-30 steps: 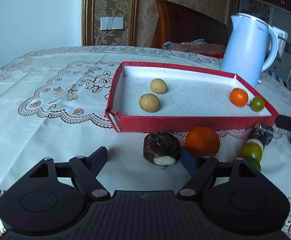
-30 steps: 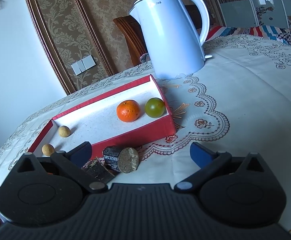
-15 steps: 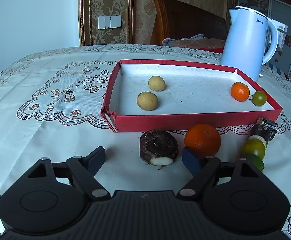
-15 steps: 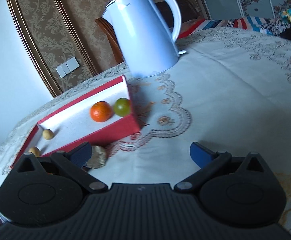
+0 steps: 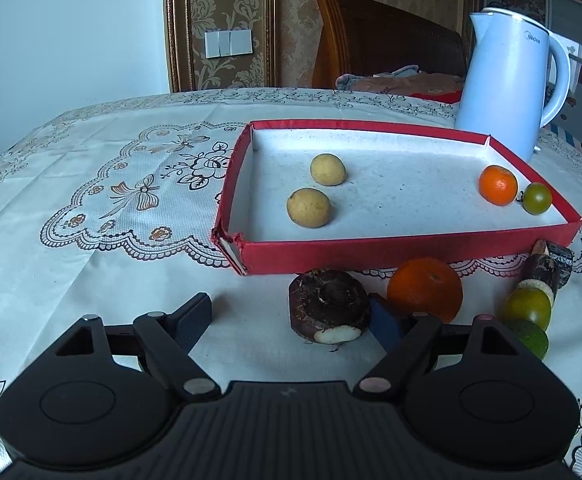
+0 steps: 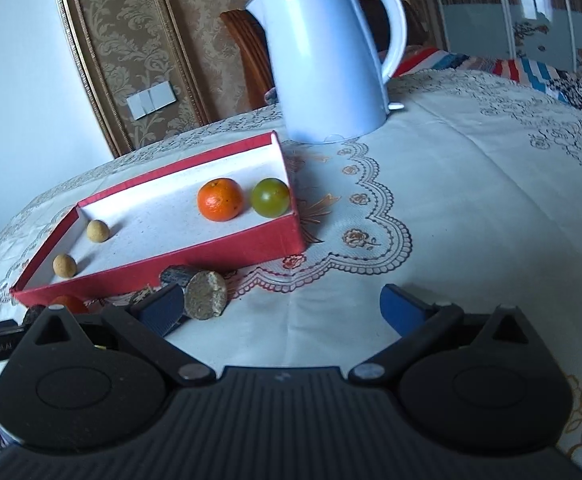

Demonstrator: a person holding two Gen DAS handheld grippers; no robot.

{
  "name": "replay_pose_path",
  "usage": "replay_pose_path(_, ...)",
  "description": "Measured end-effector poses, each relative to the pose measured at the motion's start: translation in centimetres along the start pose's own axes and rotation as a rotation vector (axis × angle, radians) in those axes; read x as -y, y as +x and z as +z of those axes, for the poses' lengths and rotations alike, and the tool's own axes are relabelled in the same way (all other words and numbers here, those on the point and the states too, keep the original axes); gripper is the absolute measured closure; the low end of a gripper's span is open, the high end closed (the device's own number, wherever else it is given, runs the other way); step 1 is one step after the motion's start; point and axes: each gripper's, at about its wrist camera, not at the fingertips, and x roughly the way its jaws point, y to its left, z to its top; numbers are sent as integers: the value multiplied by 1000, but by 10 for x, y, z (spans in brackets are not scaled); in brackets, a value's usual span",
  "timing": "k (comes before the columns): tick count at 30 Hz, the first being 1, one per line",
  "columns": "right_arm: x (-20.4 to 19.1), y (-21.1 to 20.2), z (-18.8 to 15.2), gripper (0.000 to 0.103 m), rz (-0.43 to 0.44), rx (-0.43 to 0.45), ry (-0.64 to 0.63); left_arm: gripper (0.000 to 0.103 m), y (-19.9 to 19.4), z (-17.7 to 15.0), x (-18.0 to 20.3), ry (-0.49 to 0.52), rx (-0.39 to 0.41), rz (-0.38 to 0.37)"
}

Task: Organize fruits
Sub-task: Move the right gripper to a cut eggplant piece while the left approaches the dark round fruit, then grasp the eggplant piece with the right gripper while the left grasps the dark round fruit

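- Left wrist view: my left gripper [image 5: 289, 318] is released, nothing between the pads. The dark brown fruit [image 5: 329, 307] sits just ahead, in front of the red tray [image 5: 391, 254] near wall. I'd centre the jaws on it before closing, keeping the right pad off the large orange [image 5: 425, 289].
- Count, same view: in tray 2 yellow-brown fruits [image 5: 309, 207], 1 small orange [image 5: 498, 185], 1 green fruit [image 5: 537, 198]; off tray, 2 more green ones by the near-right corner.
- Right wrist view: my right gripper [image 6: 281, 308] is released, empty; cut dark piece [image 6: 205, 294] beside the left pad. 1 kettle [image 6: 327, 68] past the tray's far-right corner.
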Motion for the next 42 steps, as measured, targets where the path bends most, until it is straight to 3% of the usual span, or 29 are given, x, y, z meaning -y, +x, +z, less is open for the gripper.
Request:
replay_pose_path(6,-11,-8,-4,0,16,11,-96,46,-4,-2,0,7,24,-10)
replay_pose_path(10,-18,-4,-4,13,27,-22,-138,55,-5,-2,0,7,28,-9)
replay_pose_path(16,-32,6,0,14,-19,-31,-224,55,-5,-2,0,7,28,-10)
replay_pose_path(23,-51,25,6,28,-6,-58,-346,55,-5,-1,0,5,28,-12)
replay_pose_path(24,-53,28,7,30,1,-59,-356,55,-5,-1,0,4,28,-12)
replay_pose_path(26,-57,34,8,49,28,-79,-372,55,-5,-1,0,5,28,-12)
replay_pose_path(28,-60,37,7,52,33,-87,-379,55,-5,-1,0,5,28,-12)
replay_pose_path(31,-60,35,7,69,51,-80,-374,55,-5,-1,0,4,28,-12)
replay_pose_path(35,-58,34,7,73,50,-72,-362,56,-5,-1,0,2,29,-15)
replay_pose_path(38,-58,34,7,73,42,-67,-362,64,-5,-2,2,15,34,-33)
replay_pose_path(42,-56,33,7,73,33,-60,-351,64,-5,-2,2,11,34,-36)
